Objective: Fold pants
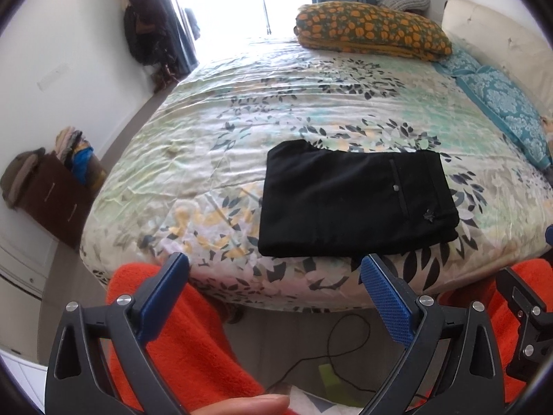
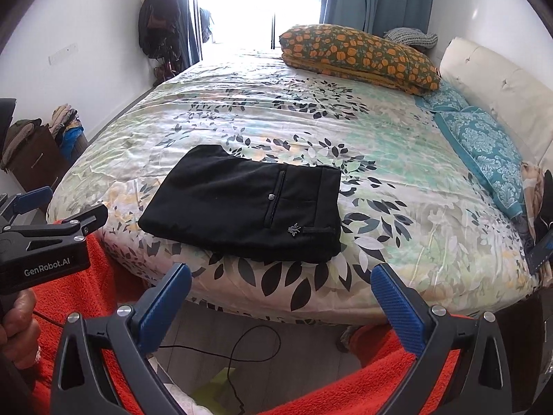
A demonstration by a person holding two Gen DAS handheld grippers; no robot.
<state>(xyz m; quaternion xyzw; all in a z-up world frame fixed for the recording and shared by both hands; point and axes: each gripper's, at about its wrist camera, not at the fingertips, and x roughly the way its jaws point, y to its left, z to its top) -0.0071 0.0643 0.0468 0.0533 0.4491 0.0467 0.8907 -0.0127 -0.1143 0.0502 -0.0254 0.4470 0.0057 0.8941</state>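
Right wrist view: the black pants (image 2: 247,209) lie folded in a neat rectangle near the bed's (image 2: 397,159) front edge, at 11 o'clock from the empty, spread right gripper (image 2: 281,287). The left gripper (image 1: 274,276) is spread too, holding nothing. The pants look soft, limp and light; a pinch through all layers at a corner should hold best.

Legible text: one item only. "GenRobot.AI", white lettering, on black side housing of left hand-held gripper (image 2: 41,200), seen in right wrist view at left edge. Left wrist view: no readable text. Small metal emblem on black pants (image 2: 242,207) near pocket: no lettering discernible. No numbers, no signs.
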